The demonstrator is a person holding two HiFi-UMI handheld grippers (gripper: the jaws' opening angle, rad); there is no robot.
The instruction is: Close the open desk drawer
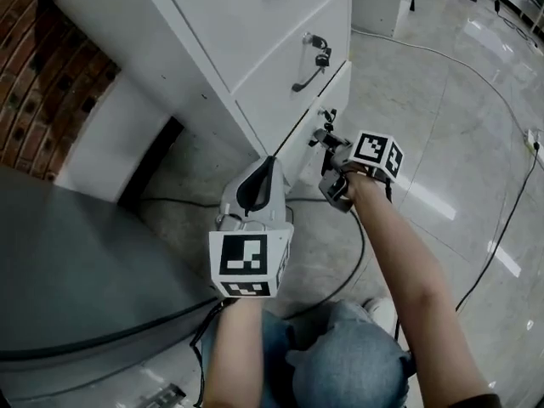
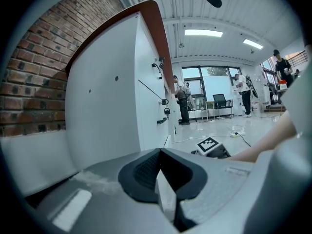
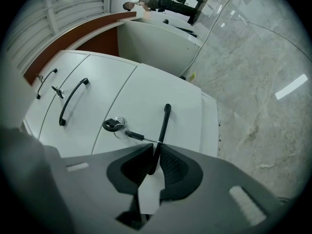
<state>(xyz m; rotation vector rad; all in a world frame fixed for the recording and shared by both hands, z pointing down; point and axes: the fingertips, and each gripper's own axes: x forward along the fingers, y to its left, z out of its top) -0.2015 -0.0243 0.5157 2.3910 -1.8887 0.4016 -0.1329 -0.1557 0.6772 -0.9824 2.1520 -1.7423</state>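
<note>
Right gripper view has the right gripper [image 3: 155,156] clamped on the black handle [image 3: 164,126] of the lowest drawer [image 3: 183,106] in the white desk pedestal [image 1: 212,24], beside its key [image 3: 113,125]. Left gripper [image 2: 160,154] hangs by the pedestal's side, jaws together, empty.

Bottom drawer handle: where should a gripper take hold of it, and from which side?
Take the slim black bar of the handle along its free span, coming straight at the drawer front, jaws either side of the bar. It stands off the white face, leaving room behind for the pads. The right gripper is shut on it that way, near one end.
</note>
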